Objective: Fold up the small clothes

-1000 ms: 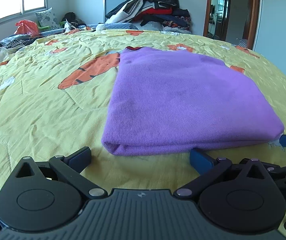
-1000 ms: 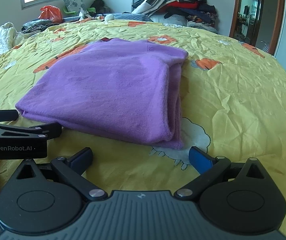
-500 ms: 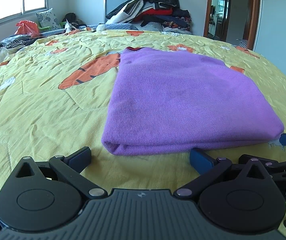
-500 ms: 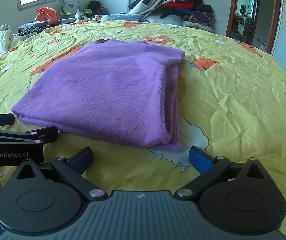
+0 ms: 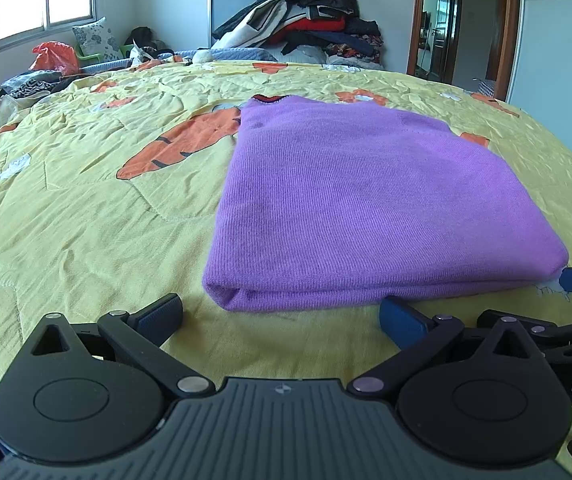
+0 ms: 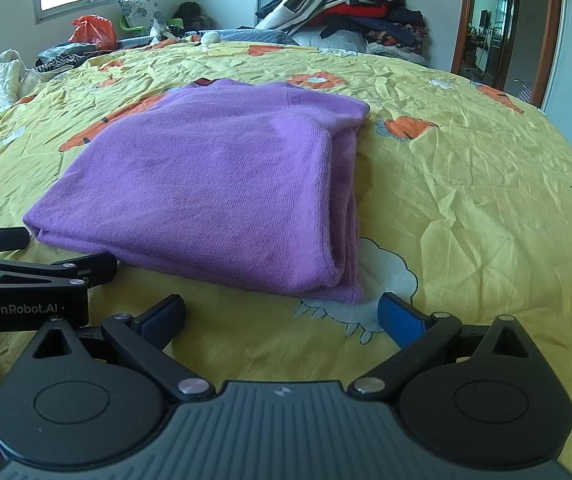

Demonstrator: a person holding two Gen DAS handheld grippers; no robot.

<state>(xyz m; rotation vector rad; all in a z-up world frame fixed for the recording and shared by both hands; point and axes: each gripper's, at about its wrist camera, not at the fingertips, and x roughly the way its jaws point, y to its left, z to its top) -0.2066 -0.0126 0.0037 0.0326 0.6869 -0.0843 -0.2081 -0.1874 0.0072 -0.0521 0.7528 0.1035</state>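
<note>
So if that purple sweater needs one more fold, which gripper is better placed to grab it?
Probably the left gripper: it is open with the sweater and its thick folded edge right between its fingers. The right gripper, also open, sits off the sweater's loose corner, facing mostly bedspread.

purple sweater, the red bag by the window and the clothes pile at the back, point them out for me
purple sweater (image 6: 213,184), right wrist view, middle of its folded top face
red bag (image 6: 95,32), right wrist view, its crumpled front
clothes pile (image 5: 310,20), left wrist view, dark garments near the top
</note>
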